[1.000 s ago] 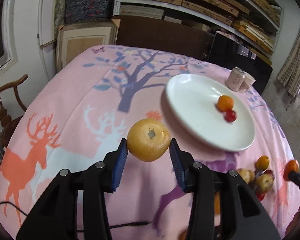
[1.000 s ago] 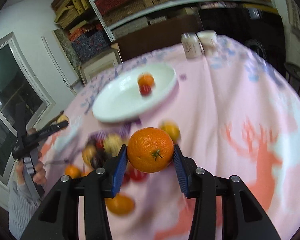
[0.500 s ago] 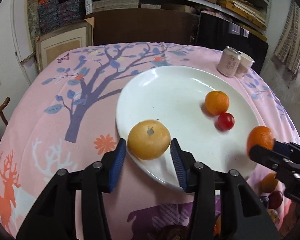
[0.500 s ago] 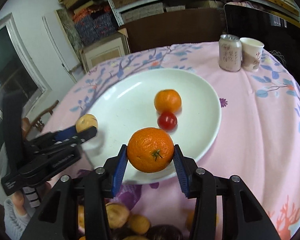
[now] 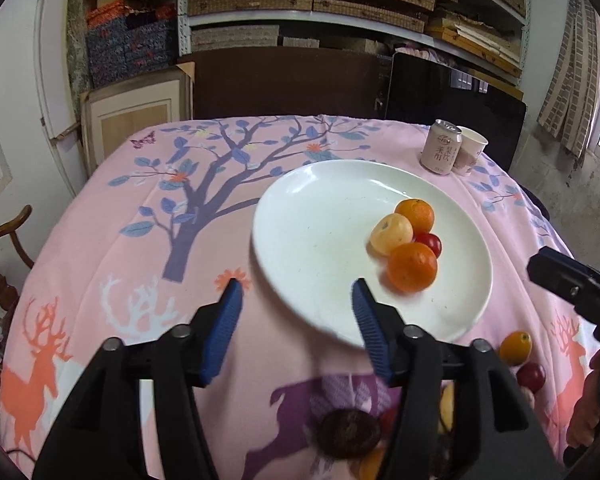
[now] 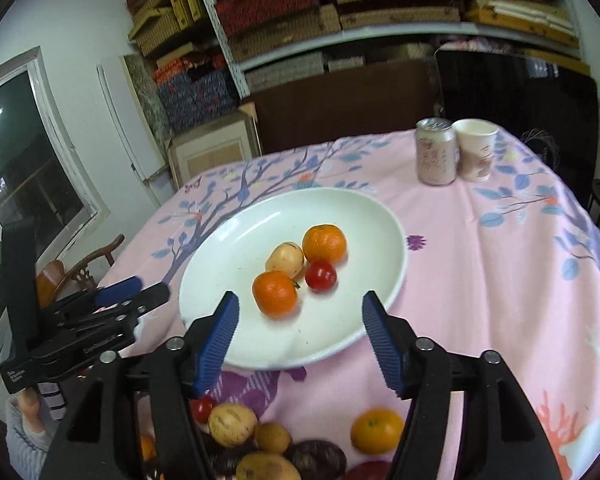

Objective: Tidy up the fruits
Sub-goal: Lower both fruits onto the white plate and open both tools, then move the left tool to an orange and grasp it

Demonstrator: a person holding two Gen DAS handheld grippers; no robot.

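Both my left gripper (image 5: 296,308) and right gripper (image 6: 298,320) have just opened, empty; four fruits sit on the plate (image 6: 228,240) ahead, the pile (image 6: 260,448) beneath awaits.

Your right claw (image 6: 298,326) is hiding part of the fruit pile (image 6: 260,444), which the bottom edge is cutting off; the printing on the can (image 6: 436,151) is blurring.

Both tools have just been opening and now hold nothing: the left tool (image 5: 296,292) has let its yellow fruit (image 5: 392,234) onto the plate (image 5: 300,216), the right tool (image 6: 300,308) its orange (image 6: 275,293), both beside the tomato (image 6: 320,275).
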